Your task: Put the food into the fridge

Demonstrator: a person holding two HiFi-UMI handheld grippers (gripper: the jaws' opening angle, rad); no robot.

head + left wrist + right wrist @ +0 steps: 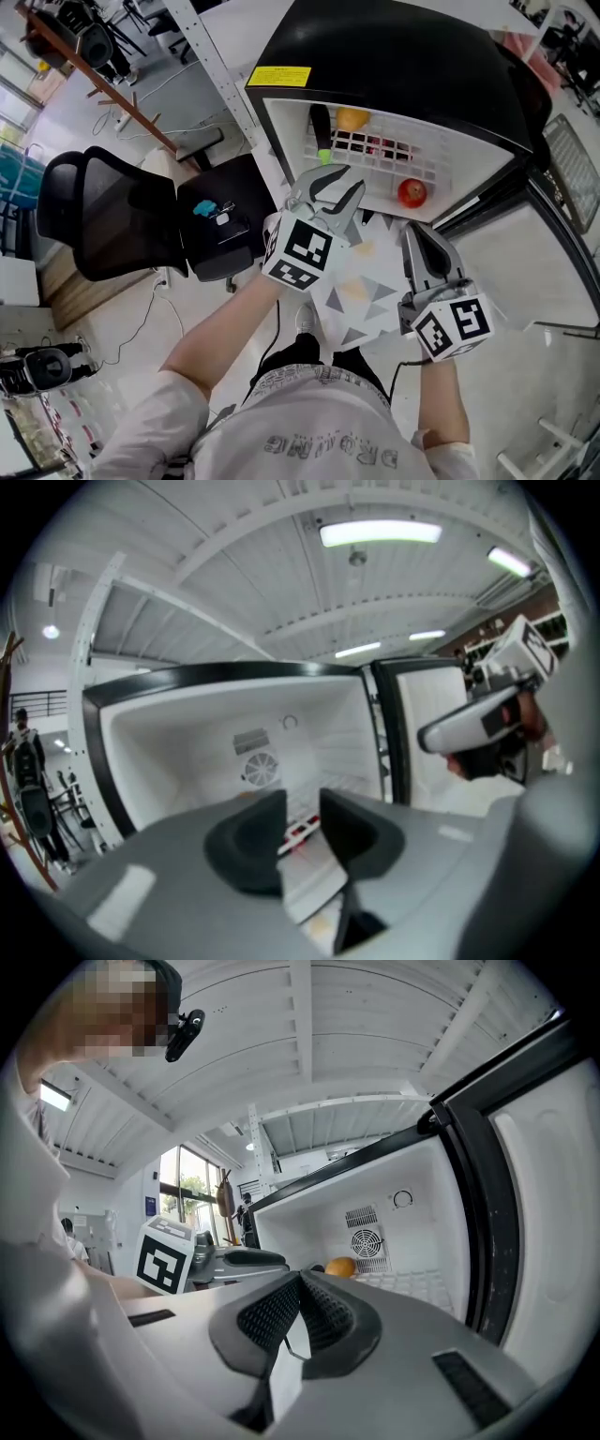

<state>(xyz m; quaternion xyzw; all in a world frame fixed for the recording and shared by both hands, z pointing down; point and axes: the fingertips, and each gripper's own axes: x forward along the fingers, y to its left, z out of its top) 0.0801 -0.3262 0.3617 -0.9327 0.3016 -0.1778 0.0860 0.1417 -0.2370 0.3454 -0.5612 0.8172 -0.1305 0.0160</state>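
Right gripper (pixel 415 231) clenched, empty; left gripper (pixel 339 184) beside it on the left, jaws slightly apart, holding nothing. Beyond them, on the open fridge's (pixel 394 52) wire shelf (pixel 433 165): red fruit (pixel 411 192) near right, orange (pixel 352 119) and dark vegetable (pixel 322 129) far left.

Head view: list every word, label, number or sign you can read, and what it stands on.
Nothing can be read outright.
The yellow label on the fridge: print too small.
The shirt print: upside down, letters too distorted.
The marker cubes: black-and-white patterns, no words.
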